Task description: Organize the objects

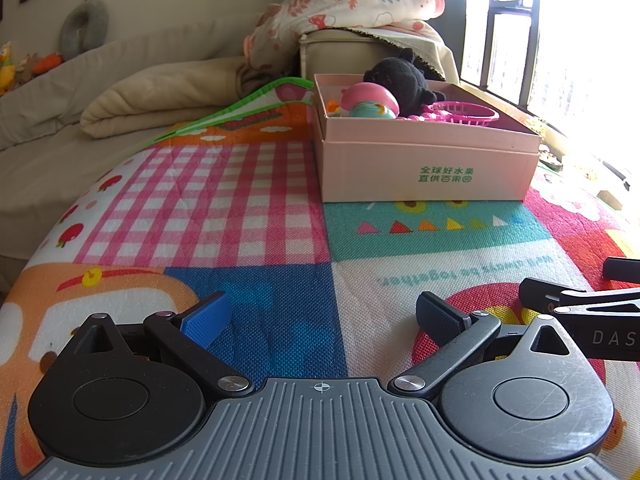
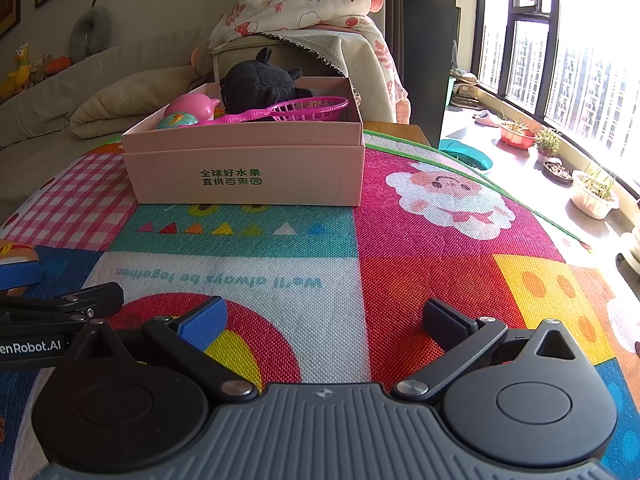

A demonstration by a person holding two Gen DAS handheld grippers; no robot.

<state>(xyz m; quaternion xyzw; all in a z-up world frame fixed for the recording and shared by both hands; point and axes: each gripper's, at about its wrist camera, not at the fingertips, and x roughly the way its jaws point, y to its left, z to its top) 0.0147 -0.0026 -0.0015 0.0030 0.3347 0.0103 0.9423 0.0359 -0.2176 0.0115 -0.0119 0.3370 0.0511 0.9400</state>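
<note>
Both hand-held grippers (image 1: pixel 322 316) (image 2: pixel 324 320) spread, pink box (image 1: pixel 428 160) ahead

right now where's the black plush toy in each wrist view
Left wrist: black plush toy sits upper right of centre, at the far end of the pink box.
Right wrist: black plush toy sits upper left of centre, in the same pink box.
Shared landmark: the green lettering on the box front.
</note>
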